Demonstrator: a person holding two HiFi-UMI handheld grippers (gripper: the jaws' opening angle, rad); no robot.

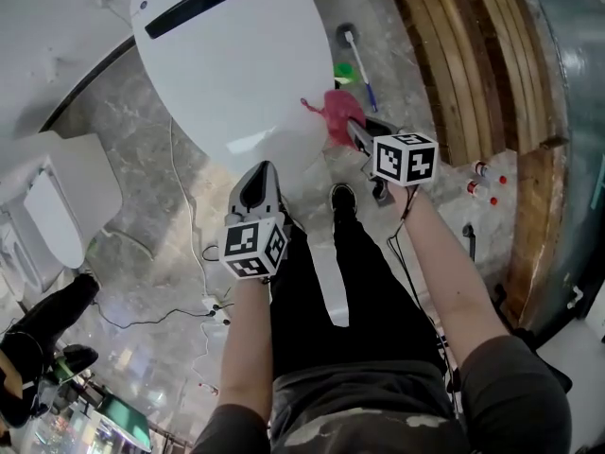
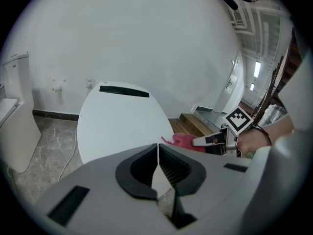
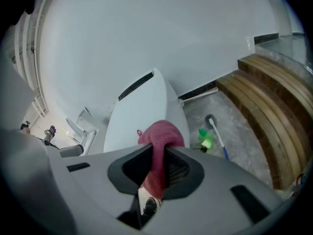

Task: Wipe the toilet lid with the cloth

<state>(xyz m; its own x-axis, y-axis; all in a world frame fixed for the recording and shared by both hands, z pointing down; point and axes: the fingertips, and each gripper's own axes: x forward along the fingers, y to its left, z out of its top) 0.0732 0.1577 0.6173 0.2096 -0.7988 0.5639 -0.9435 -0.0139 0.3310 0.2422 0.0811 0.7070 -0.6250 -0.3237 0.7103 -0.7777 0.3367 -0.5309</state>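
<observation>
Forearms, two, bare, entering from the head view's lower edge; each hand carries a gripper with a marker cube.

Right gripper (image 1: pixel 353 129): jaws clamped on a pink cloth (image 1: pixel 333 112).

Cloth: long axis runs along the jaws. One end trails back between the pads; the bunched end lies out past the tips and points at the toilet lid (image 1: pixel 227 55). A small loop sticks out toward the lid's middle. The cloth sits at the lid's front right edge; whether it touches the lid cannot be told.

Left gripper (image 1: pixel 262 170): jaws closed tip to tip, nothing between them, at the lid's front edge, aimed toward its rear.

Lid: white, closed, oval, black strip near its rear.

Floor (image 1: pixel 142 149): grey marble, with a white cable (image 1: pixel 189 225).

Right of the toilet: blue-handled brush (image 1: pixel 361 64), green item (image 1: pixel 343 72), wooden steps (image 1: pixel 454 55).

Head view alone shows red-capped bottles (image 1: pixel 484 176). The right gripper view alone shows the cloth's tail inside the jaws. The left gripper view alone shows the right gripper side-on, cloth at its tips.
</observation>
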